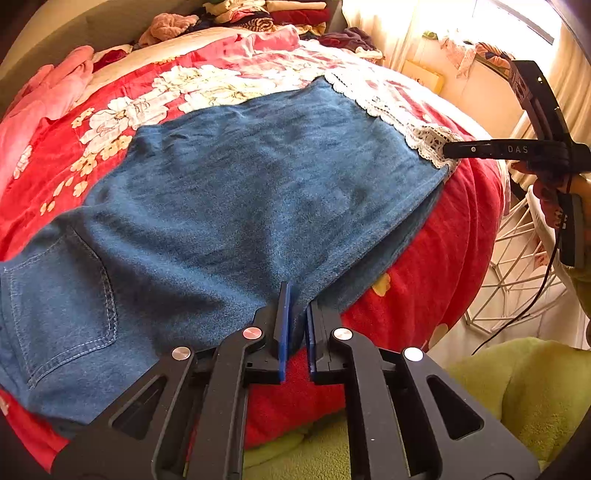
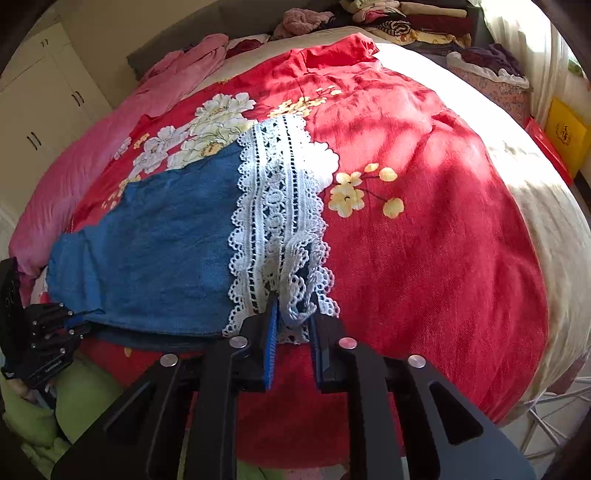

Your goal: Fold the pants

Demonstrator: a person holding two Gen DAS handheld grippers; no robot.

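Note:
Blue denim pants (image 1: 240, 177) lie flat on a red flowered bedspread (image 2: 424, 221), with a back pocket showing at the left of the left wrist view. A white lace hem (image 2: 280, 206) ends the legs. My left gripper (image 1: 297, 295) is shut on the near edge of the denim. It shows again at the left edge of the right wrist view as the left gripper (image 2: 74, 321). My right gripper (image 2: 293, 306) stands slightly open with a bunch of lace lying loose between its fingers. From the left wrist view the right gripper (image 1: 448, 149) sits at the lace corner (image 1: 428, 147).
Piles of clothes (image 1: 258, 14) sit at the far end of the bed, and a pink blanket (image 1: 48, 99) lies along its left side. Green cloth (image 1: 517, 387) and a white wire rack (image 1: 517, 273) are beside the near edge. A yellow box (image 2: 565, 136) stands by the curtain.

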